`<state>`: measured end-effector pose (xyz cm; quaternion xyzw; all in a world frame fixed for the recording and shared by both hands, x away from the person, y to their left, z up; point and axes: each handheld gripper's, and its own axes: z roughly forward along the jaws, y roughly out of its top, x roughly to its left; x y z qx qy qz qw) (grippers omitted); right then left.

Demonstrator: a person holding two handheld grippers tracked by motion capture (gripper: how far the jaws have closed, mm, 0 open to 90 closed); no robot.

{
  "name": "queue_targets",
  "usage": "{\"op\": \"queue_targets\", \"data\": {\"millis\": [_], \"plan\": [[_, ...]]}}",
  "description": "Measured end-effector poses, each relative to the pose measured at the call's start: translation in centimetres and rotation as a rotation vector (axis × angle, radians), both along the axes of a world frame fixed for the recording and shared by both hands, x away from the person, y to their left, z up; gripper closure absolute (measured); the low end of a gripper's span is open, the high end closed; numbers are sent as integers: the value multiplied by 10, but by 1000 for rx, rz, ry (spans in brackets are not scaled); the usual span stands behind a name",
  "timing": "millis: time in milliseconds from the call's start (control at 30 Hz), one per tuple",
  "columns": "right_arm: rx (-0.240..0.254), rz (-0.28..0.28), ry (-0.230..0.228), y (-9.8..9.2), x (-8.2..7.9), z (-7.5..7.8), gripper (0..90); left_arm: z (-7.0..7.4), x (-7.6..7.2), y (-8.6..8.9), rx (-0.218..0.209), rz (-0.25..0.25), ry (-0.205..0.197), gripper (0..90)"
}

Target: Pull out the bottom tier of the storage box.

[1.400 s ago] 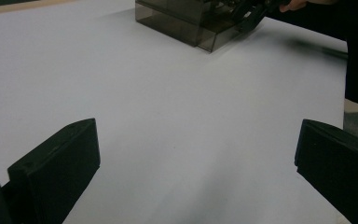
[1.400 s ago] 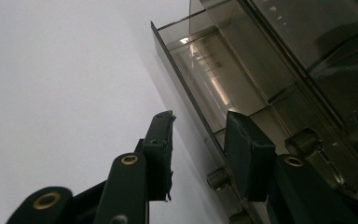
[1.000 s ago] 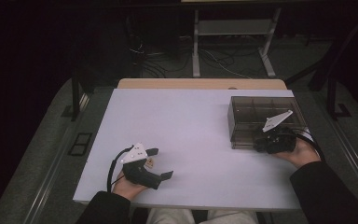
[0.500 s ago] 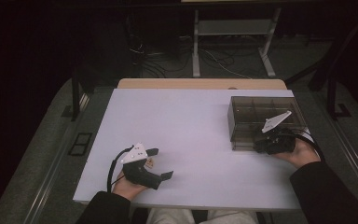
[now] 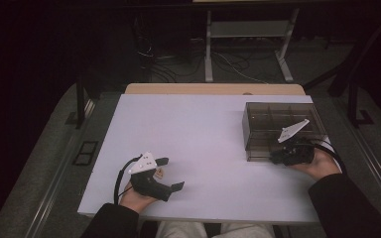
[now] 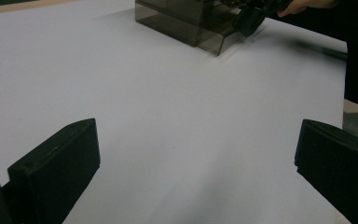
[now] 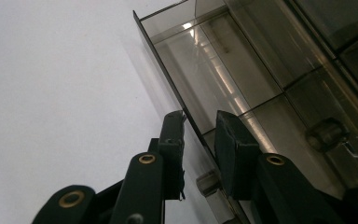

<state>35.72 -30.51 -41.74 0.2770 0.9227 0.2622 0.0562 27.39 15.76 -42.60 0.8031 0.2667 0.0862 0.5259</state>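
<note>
my right claw [image 7: 199, 140] straddles the front wall of a pulled-out drawer [image 7: 223, 79] of the smoky clear organizer box [image 5: 282, 130]: one black jaw stands outside that wall, the other inside it, with only a narrow gap left between them. whether the pads actually press on the plastic i cannot tell; a thin slit shows on either side of the wall. the drawer's small knob sits low between my jaws, blurred. my right hand [image 5: 317, 161] lies on the white table [image 5: 198, 124] at the box's near right corner, palm turned inward, forearm in a dark sleeve coming up from the near edge, the claw pointing in at the box's front face. the grey three-cornered plate on it tilts up over the box's near compartments, and its cable loops round the outside of my wrist.

my left claw [image 5: 171, 173] is well apart from the box, off by the table's near left part. its jaws stand wide apart with nothing between them, just bare table. my left hand [image 5: 139, 196] grips it from below and rests on the table, the claw aimed level across the surface toward the box, which shows far off in the left gripper view with the right claw at its open drawer.
</note>
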Motion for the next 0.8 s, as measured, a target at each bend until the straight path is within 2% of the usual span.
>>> {"op": "queue_targets", "data": {"millis": [167,400,800], "plan": [[1,6,2,0,-2,0,719,0,0,0,-1,1,2,0],[27,-2,17,-5,-8,-5,718,0,0,0,1,0,2,0],[26,-18,15,-5,-16,-5,704,0,0,0,1,2,2,0]]}}
